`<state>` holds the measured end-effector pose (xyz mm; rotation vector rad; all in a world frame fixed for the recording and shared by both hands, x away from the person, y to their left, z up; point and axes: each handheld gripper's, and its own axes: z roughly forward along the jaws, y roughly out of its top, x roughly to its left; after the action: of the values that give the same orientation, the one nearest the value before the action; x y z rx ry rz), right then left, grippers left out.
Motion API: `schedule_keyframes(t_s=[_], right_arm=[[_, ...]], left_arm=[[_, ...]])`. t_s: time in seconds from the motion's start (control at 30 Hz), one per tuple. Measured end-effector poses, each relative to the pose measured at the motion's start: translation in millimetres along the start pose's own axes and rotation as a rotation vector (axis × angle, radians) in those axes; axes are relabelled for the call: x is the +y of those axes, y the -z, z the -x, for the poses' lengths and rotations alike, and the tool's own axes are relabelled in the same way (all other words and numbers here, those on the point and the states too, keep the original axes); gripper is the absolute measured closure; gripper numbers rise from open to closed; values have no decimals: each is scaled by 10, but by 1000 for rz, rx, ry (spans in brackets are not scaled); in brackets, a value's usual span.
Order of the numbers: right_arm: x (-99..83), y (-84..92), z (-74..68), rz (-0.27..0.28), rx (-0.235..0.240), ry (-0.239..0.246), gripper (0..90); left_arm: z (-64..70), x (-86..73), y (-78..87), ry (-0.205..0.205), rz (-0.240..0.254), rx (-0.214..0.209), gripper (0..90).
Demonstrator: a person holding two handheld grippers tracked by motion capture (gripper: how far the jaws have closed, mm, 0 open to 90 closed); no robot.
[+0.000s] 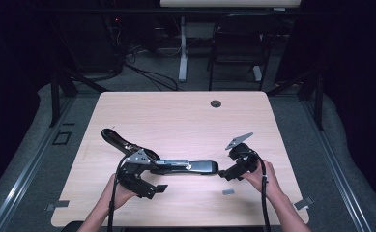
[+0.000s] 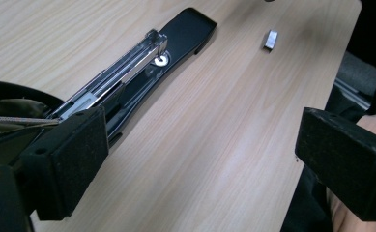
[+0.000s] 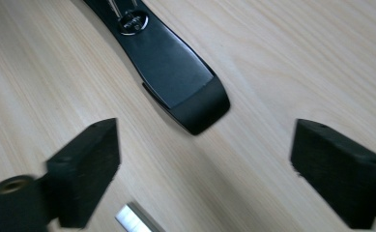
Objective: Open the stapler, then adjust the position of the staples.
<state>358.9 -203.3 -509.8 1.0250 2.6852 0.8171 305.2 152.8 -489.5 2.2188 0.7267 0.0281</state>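
stapler lying opened out on table, both grippers released.
left gripper (image 2: 200, 169) jaws wide, nothing between them; stapler (image 2: 147, 63) lies just beyond its left jaw. right gripper (image 3: 202, 164) jaws wide, stapler base ahead of the gap, staple strip (image 3: 135, 218) near the left jaw.

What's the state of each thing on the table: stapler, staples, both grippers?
Stapler: swung fully open, lying flat, metal staple channel exposed.
Staple strip: loose on the table, apart from the stapler.
Left gripper: open, nothing between the jaws.
Right gripper: open, beside the stapler's end, holding nothing.
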Motion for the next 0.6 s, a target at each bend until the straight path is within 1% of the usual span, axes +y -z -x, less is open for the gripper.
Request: schedule_keyframes(t_s=[0.03, 0.1, 0.17, 0.2, 0.23, 0.27, 0.3, 0.37, 0.43, 0.47, 0.6], right_arm=[[10, 28, -5, -8, -17, 3, 0], [24, 76, -13, 5, -34, 18, 0], [26, 100, -22, 2, -27, 22, 0], [22, 114, -28, -15, -33, 30, 0], [15, 118, -31, -21, -37, 38, 0], [8, 130, -32, -28, -33, 44, 0], [0, 142, -36, -29, -24, 58, 0], [-6, 175, -49, -36, -7, 90, 17], [-11, 196, -60, -37, 1, 111, 20], [-14, 200, -65, -48, 3, 123, 20], [-35, 196, -75, -75, 8, 142, 20]], left_arm=[[6, 1, 0, 3, 7, -1, 36], [2, -1, -3, 6, 1, 6, 21], [-17, -10, -7, 8, -9, 8, 13], [-25, -15, -11, 16, -11, 8, 9], [-38, -17, -12, 23, -11, -2, 6], [-48, -17, -11, 35, -7, -16, 5], [-59, -16, -10, 37, -4, -24, 4], [-67, -16, -7, 38, -5, -22, 3], [-70, -19, -10, 34, -7, -20, 2], [-72, -18, -13, 31, -8, -20, 2], [-85, -14, -36, 23, -23, -18, 0]])
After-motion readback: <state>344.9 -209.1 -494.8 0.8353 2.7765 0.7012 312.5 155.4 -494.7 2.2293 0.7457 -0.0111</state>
